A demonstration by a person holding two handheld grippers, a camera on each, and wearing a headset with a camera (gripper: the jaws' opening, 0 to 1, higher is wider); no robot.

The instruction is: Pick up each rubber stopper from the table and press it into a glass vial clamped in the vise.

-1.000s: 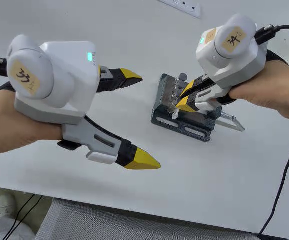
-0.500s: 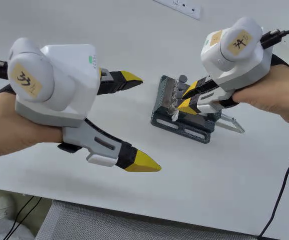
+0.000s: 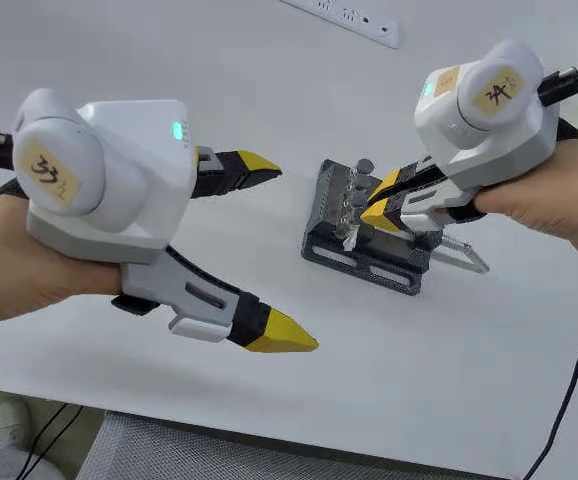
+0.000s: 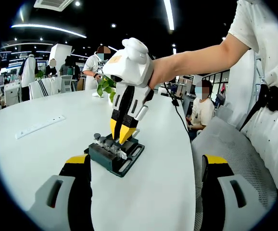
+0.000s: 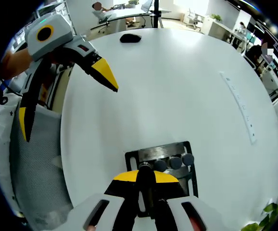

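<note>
Rubber stoppers (image 5: 176, 162): we count three grey caps in a row, seated on glass vials (image 3: 350, 215) clamped upright in the dark vise (image 3: 364, 262), which stands on the white table (image 3: 269, 90). Right tool (image 3: 378, 199): tips at the end of that row nearest us, jaws close together; we cannot tell whether they pinch a stopper. Left tool (image 3: 274, 250): held off to the vise's left, jaws spread wide, holding nothing.
</note>
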